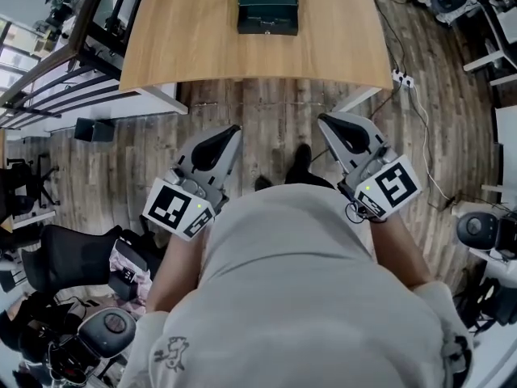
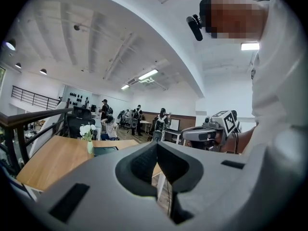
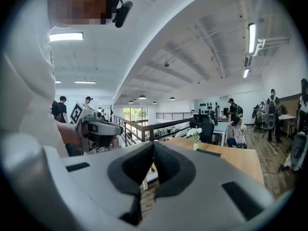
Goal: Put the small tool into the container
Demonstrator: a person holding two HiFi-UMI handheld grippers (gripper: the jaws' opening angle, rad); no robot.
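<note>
Dark green box-shaped container (image 1: 267,8) sits at the far middle of the light wooden desk (image 1: 178,47). I see the grey left gripper (image 1: 234,129) and grey right gripper (image 1: 323,120) held side by side near the person's torso (image 1: 299,281), over the plank floor (image 1: 275,107). They point roughly level towards the desk, well short of it. Both pairs of jaws are pressed together, empty.

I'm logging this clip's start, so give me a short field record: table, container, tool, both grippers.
table: wooden, ahead of the person
container: dark green box on the table, lid seemingly closed
vase: white flowers, beside the box
small tool: not visible
left gripper: shut, empty, short of the table
right gripper: shut, empty, short of the table
</note>
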